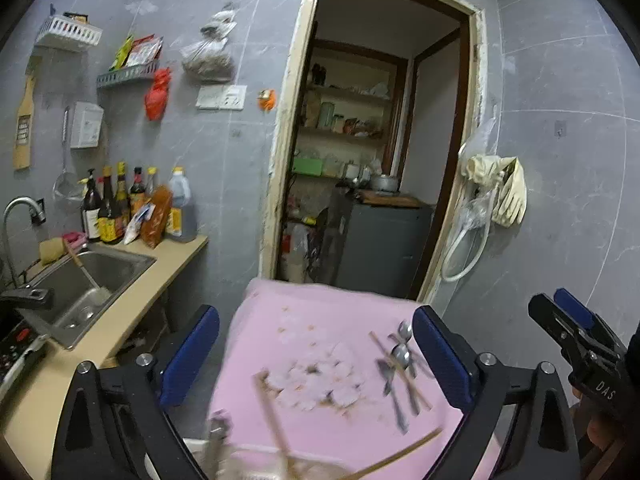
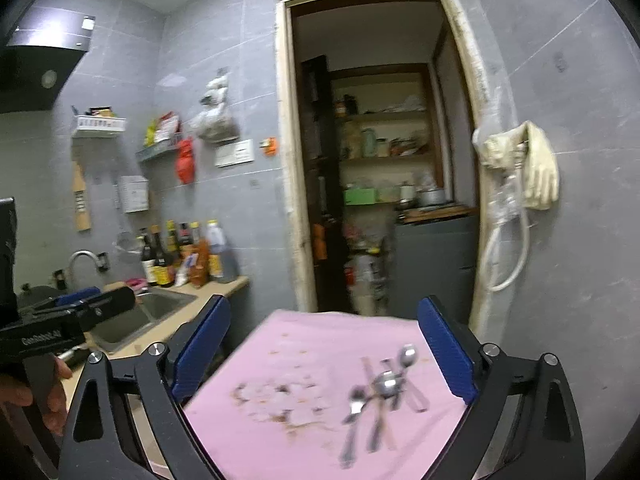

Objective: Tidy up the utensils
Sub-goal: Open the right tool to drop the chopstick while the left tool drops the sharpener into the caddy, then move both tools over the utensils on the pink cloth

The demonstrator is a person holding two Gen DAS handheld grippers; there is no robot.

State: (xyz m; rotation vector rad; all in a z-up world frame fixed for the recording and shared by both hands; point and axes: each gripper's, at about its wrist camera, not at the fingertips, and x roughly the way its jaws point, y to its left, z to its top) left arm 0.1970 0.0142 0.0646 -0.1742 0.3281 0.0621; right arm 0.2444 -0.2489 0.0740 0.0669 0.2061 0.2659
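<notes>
Jaws stand wide apart on both tongs, nothing between the pads. Left gripper (image 1: 316, 354) and right gripper (image 2: 324, 350) hang above a table under a pink cloth (image 2: 304, 348), neither touching anything.

Spoons (image 2: 384, 388) lie in a loose pile with a pair of chopsticks (image 1: 400, 368) toward the cloth's right edge, crossed over one another. More chopsticks (image 1: 276, 416) lie near the near edge, one reaching toward the near right corner; blur hides the details.

Spoons look like thin polished metal: stiff, light and likely slick, so pads should close across a flat handle near its middle, not the rounded bowl. Chopsticks look wooden, light, stiff, prone to roll; best pinched mid-length. Tangled pieces will probably drag neighbours, and the soft cloth may bunch.
</notes>
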